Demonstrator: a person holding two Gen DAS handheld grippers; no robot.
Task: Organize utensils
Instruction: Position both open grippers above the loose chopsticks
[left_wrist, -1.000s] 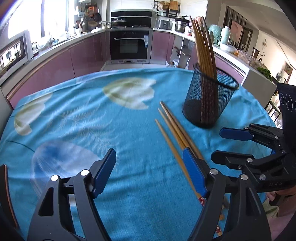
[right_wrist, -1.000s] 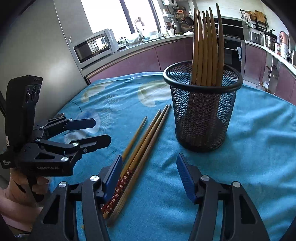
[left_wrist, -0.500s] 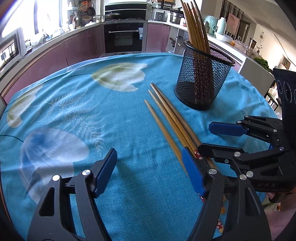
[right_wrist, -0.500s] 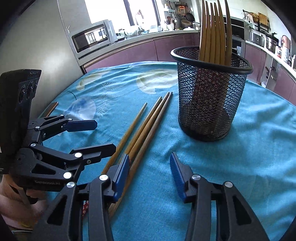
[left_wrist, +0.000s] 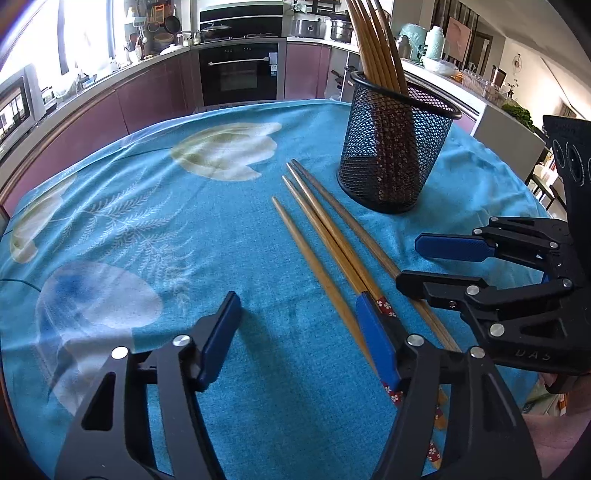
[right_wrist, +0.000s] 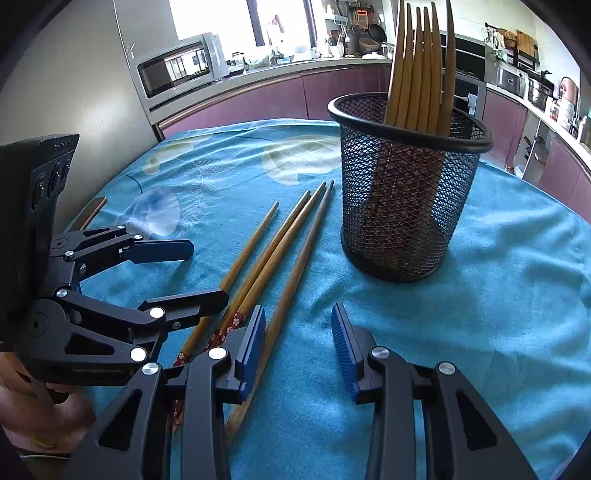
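Note:
Several wooden chopsticks (left_wrist: 328, 236) lie side by side on the blue tablecloth, thick ends with red flower bands toward me; they also show in the right wrist view (right_wrist: 273, 254). A black mesh holder (left_wrist: 397, 147) stands beyond them with several chopsticks upright in it, also in the right wrist view (right_wrist: 406, 184). My left gripper (left_wrist: 299, 332) is open and low over the cloth, its right finger beside the chopsticks' thick ends. My right gripper (right_wrist: 299, 332) is open, its left finger over the rightmost chopstick. Each gripper shows in the other's view, the right one (left_wrist: 436, 264) and the left one (right_wrist: 192, 269).
The blue flower-print tablecloth (left_wrist: 147, 229) covers a round table. Kitchen counters with purple cabinets, an oven (left_wrist: 240, 74) and a microwave (right_wrist: 177, 72) ring the room behind. A chair (left_wrist: 543, 184) stands off the table's far right edge.
Both grippers have moved forward and lower toward the lying chopsticks and the holder. The right gripper's jaws have narrowed somewhat. The chopsticks have not moved.

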